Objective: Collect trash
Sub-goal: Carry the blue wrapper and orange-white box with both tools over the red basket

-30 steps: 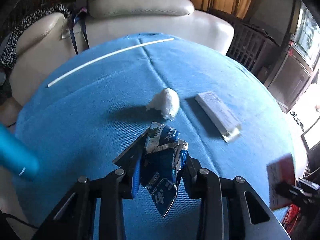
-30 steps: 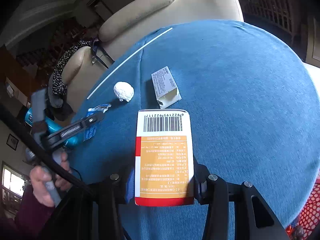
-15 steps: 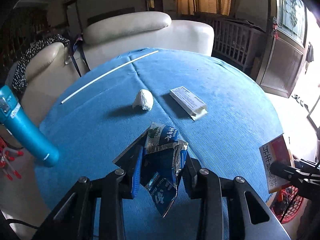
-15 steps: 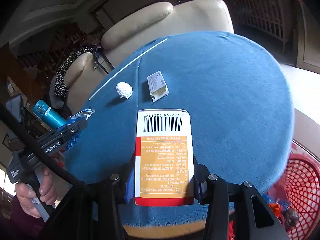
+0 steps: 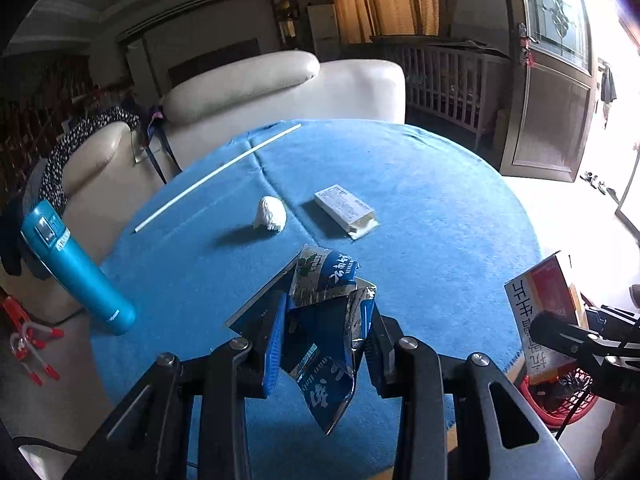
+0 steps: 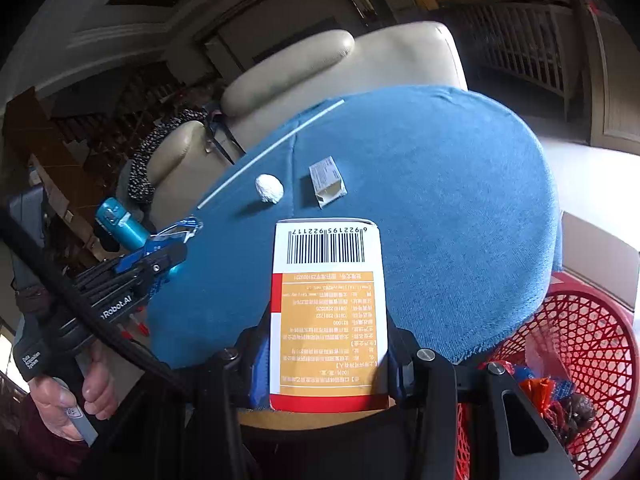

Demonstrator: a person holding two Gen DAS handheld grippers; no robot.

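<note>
My left gripper (image 5: 324,332) is shut on a crumpled blue wrapper (image 5: 326,312), held above the near edge of the round blue table (image 5: 420,216). My right gripper (image 6: 326,356) is shut on an orange and white box (image 6: 328,304), held off the table's near right edge beside a red mesh basket (image 6: 580,344) with trash in it. On the table lie a white paper ball (image 5: 271,213), a small white carton (image 5: 346,210) and a long white straw (image 5: 216,178). They also show in the right wrist view: the ball (image 6: 269,188), the carton (image 6: 327,180).
A teal flask (image 5: 76,268) hangs off the table's left edge. A cream sofa (image 5: 248,92) stands behind the table. A door (image 5: 552,80) is at the right. The red basket (image 5: 560,400) sits on the floor at the table's near right.
Both grippers have pulled back and up from the table with their loads. The red basket has come into the right wrist view.
</note>
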